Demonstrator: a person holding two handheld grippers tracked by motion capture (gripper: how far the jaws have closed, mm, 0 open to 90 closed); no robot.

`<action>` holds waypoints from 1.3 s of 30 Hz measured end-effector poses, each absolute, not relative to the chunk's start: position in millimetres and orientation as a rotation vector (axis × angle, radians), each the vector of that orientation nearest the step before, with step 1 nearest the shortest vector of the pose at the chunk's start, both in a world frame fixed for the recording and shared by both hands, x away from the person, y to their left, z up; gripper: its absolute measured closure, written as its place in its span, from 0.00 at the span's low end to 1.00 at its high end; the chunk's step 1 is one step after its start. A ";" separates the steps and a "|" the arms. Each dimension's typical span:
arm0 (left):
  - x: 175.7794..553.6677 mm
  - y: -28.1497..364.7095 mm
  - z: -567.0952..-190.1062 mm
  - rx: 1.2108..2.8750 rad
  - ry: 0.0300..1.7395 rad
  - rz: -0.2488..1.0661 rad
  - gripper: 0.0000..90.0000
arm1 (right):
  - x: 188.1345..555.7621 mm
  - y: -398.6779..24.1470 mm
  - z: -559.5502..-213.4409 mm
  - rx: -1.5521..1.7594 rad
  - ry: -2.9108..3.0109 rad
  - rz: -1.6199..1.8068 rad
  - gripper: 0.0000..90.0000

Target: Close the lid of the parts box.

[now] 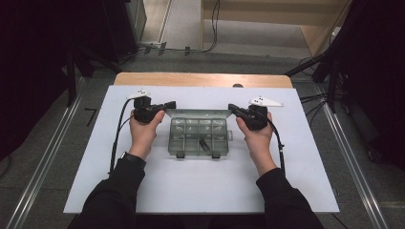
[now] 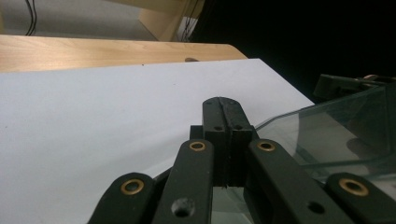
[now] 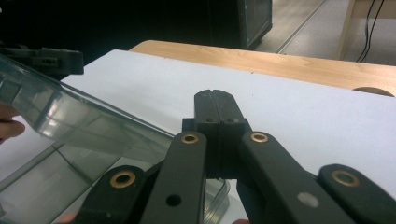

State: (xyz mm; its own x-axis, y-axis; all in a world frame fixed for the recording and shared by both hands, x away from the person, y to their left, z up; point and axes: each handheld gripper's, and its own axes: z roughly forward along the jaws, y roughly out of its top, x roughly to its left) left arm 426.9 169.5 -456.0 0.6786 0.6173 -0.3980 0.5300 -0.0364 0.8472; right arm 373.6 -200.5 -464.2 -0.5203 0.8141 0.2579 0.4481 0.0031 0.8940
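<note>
A clear, smoke-tinted plastic organiser box [image 1: 199,137] with a grid of small compartments sits in the middle of the white board [image 1: 143,191] that covers the wooden table [image 1: 200,79]. Its hinged clear lid [image 1: 198,113] stands raised along the far edge, tilted rather than laid flat back, so the box is judged to be partway through opening or closing; the pictures alone do not settle which. The two dark latches [image 1: 180,155] on the near edge hang free, so the unlatching is done.

The left gripper [image 1: 171,104] is at the lid's far-left corner and the right gripper [image 1: 232,108] at its far-right corner, each pointing inward toward the other. In the left gripper view and the right gripper view both pairs of jaws are pressed together with no gap, and the lid's edge [image 2: 327,126] lies beside them rather than between them; whether the tips touch the lid cannot be told. What is left, as a judgement, is to swing the lid fully to rest.

The box's long axis runs left to right across the board, hinge side far, latch side near the person. A small dark item [image 1: 205,144] lies slanted in a near-right compartment; the other cells look empty, though the tint makes this uncertain.
</note>
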 end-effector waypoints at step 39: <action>328.6 181.1 -473.1 1.740 0.811 0.222 1.00 | 303.6 -192.7 -479.2 1.149 1.973 1.507 0.97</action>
State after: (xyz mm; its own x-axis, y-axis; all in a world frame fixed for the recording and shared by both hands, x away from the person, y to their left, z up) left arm 328.6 181.1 -473.1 0.7439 0.6187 -0.2525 0.4039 -0.1152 0.9075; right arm 303.6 -192.7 -479.2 -0.5802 0.7987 0.1593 0.3636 0.0790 0.9282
